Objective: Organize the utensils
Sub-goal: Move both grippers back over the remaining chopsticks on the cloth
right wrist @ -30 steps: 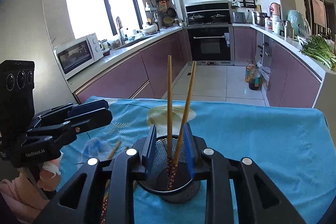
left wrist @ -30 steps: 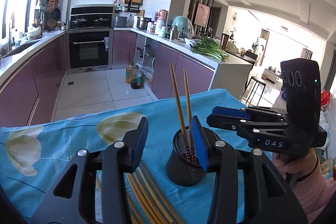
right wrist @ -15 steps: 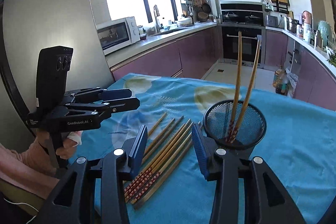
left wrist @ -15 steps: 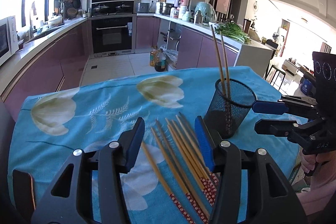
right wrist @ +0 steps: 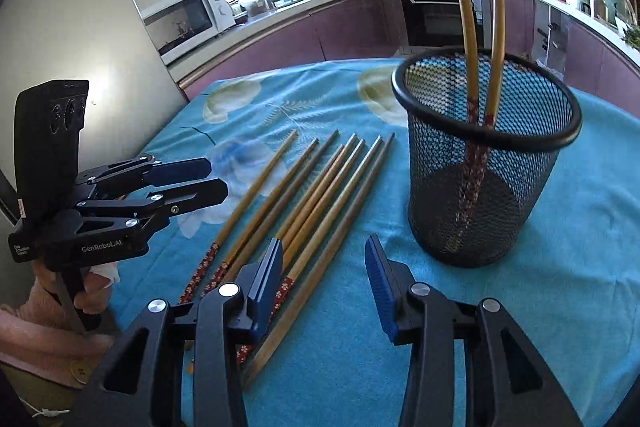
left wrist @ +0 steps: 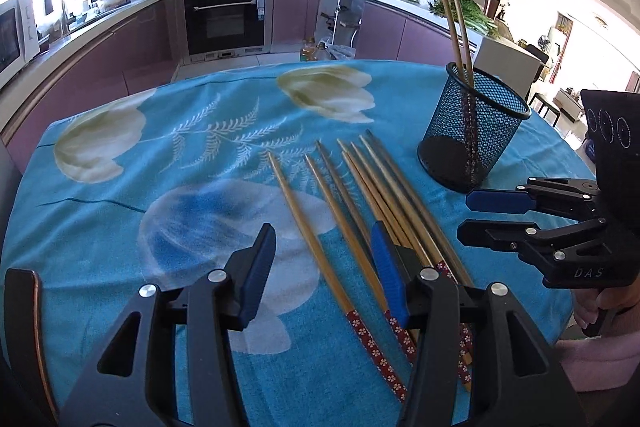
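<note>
Left wrist view: The left gripper (left wrist: pixel 324 259) occupies the lower centre of the frame, fingers apart and holding nothing. Loose chopsticks (left wrist: pixel 360 203) lie side by side on the surface (left wrist: pixel 120 155), fanning from frame centre toward the lower right; seven can be counted, though overlaps make the count uncertain. The mesh holder (left wrist: pixel 472 135) stands upright at right of centre with two chopsticks (left wrist: pixel 456 19) leaning inside it. The right gripper (left wrist: pixel 500 215) enters from the right edge, fingers apart, empty, just below the holder.

Right wrist view: The right gripper (right wrist: pixel 324 275) sits at bottom centre, fingers apart, nothing between them. The loose chopsticks (right wrist: pixel 312 195) run from lower left toward centre; the mesh holder (right wrist: pixel 484 163) stands right of centre. The left gripper (right wrist: pixel 188 179) appears at left, fingers apart.

Task status: judged early. Two chopsticks are stowed; the larger group remains to be lifted into the holder.

Surroundings: The surface carries a turquoise cloth with a pale flower print. Behind it is a kitchen with purple cabinets, a built-in oven (left wrist: pixel 226 19), a microwave (right wrist: pixel 188 19) and bright windows.
</note>
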